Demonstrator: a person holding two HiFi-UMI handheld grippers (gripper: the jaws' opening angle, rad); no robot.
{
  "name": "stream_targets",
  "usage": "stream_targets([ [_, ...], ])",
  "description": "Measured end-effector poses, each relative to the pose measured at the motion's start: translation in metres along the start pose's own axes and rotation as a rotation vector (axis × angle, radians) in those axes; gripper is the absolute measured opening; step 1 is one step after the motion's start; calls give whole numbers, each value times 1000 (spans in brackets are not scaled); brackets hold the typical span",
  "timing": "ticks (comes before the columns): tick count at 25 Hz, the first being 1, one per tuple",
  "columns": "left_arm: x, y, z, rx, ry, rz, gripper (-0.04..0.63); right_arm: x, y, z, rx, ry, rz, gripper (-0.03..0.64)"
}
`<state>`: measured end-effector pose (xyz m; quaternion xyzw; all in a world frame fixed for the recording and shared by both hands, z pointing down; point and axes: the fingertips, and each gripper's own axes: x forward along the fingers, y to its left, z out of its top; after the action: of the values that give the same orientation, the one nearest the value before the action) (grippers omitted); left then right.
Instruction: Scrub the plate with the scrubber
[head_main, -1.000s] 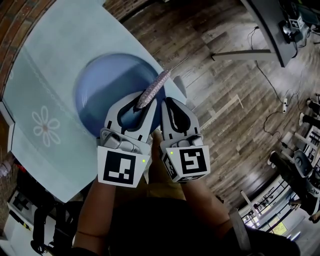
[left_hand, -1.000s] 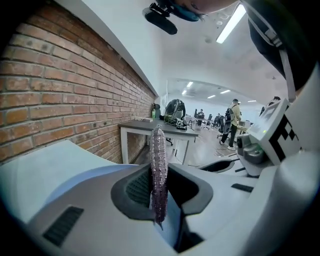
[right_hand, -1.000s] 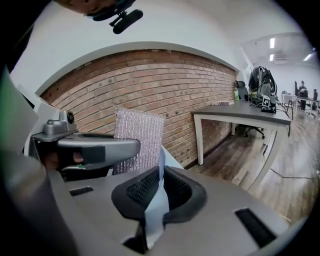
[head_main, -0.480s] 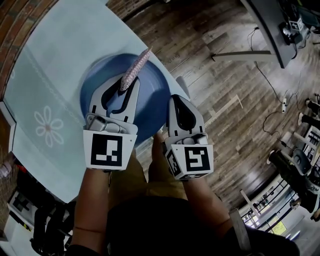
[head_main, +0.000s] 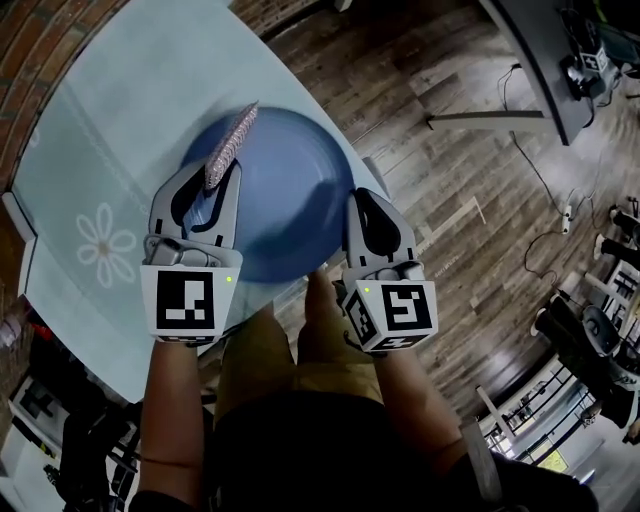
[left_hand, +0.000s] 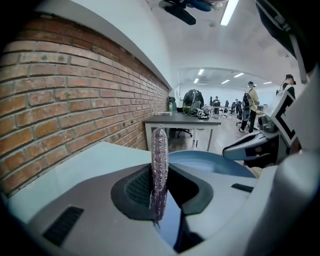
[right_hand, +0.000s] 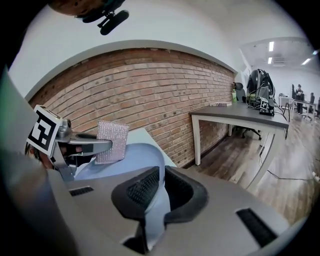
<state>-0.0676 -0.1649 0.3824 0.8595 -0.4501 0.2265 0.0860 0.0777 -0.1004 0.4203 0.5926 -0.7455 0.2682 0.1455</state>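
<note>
The right gripper (head_main: 363, 203) had its jaws clamped on the blue plate's (head_main: 290, 190) rim, while the left gripper (head_main: 210, 180) pinched the sparkly scrubber (head_main: 231, 143) over the plate's far side.

Office: desks (left_hand: 182, 120), chairs, brick wall (right_hand: 150, 95)

**Plate (head_main: 290, 205) at right edge of table (head_main: 110, 120)**

Plate's right rim sits between the right gripper's (head_main: 362, 205) jaws. Scrubber (head_main: 230, 145) stands on edge between the left gripper's (head_main: 213, 180) jaws, over the plate's left side. Brick wall (head_main: 40, 40) lies left of the table, floor (head_main: 450, 150) to the right.
</note>
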Motion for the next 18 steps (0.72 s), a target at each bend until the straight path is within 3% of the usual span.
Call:
stream_targets([
  [6, -34, 12, -22, 44, 103, 23, 80, -2, 6, -7, -44, 42, 7, 46],
  [9, -43, 15, -22, -3, 65, 46, 80, -2, 5, -10, -51, 54, 5, 46],
  [13, -63, 10, -35, -2, 97, 37, 80, -2, 7, -12, -65, 72, -13, 46],
  [18, -89, -3, -43, -39, 76, 11, 80, -4, 12, -14, -81, 88, -33, 46],
])
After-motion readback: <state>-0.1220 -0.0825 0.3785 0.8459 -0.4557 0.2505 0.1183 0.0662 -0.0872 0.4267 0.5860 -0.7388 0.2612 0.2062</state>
